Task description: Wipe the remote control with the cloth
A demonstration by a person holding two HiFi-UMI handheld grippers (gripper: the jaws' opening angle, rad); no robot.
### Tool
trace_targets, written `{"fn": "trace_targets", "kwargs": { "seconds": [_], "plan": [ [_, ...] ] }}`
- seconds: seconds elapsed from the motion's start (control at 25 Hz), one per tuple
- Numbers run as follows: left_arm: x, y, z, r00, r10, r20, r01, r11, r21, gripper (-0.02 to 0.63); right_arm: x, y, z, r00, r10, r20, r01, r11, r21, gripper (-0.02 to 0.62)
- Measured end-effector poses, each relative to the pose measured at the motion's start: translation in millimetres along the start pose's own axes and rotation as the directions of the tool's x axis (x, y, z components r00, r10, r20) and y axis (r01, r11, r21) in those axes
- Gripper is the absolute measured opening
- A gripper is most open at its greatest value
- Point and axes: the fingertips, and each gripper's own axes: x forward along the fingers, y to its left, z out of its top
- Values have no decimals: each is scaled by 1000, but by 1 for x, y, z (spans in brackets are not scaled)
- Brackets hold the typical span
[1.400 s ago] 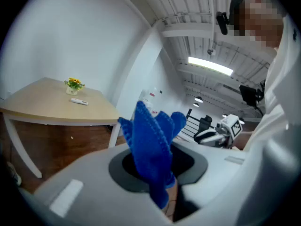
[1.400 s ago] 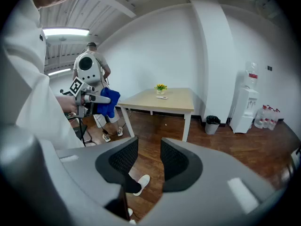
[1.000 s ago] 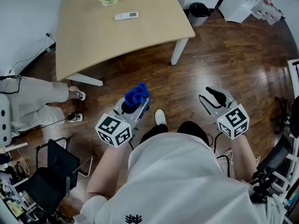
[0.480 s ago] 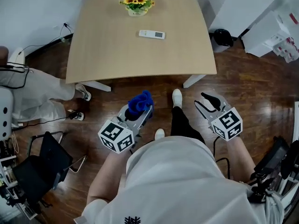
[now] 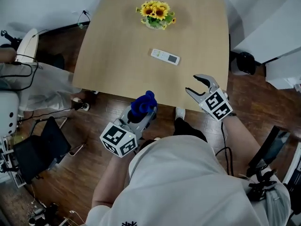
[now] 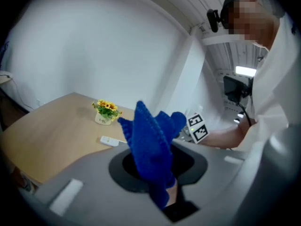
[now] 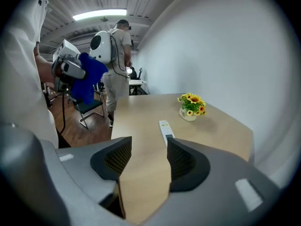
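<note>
Lying on table (image 5: 117, 55), slim white remote control (image 5: 165, 56), left claw (image 5: 140, 111) clenching bunched blue cloth (image 5: 144, 101), right claw (image 5: 192, 83) just opening, empty.

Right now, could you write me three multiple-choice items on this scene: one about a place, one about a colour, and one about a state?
1. Where does the remote control lie?
A. on the floor
B. on the wooden table, near the pot of sunflowers
C. on a chair

2. What colour is the cloth in the left hand-held gripper?
A. red
B. white
C. blue

3. How does the right hand-held gripper stand?
A. open and empty
B. shut on the remote control
C. shut on the cloth

Answers:
1 B: the head view shows it flat on the tabletop.
2 C: both gripper views show it blue.
3 A: its jaws have just been opening, and only bare table shows between them.
</note>
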Motion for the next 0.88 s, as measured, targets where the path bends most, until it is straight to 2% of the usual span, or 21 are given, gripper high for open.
{"fn": "trace_targets", "kwargs": {
  "seconds": [0.2,0.36,0.6,0.88],
  "plan": [
    [18,10,21,993,117,-15,-117,992,-41,114,73,-43,-5,996,85,-18,-86,994,-61,261],
    [20,23,22,986,167,-25,-169,983,-72,114,135,-59,-12,990,131,-43,-134,987,-84,282],
    [11,37,26,982,187,-23,-189,978,-88,114,196,-63,-7,984,167,-67,-175,976,-127,336],
    [-2,57,29,981,195,-18,-196,976,-95,114,237,-63,-15,971,183,-151,-202,971,-124,337]
  ]
}}
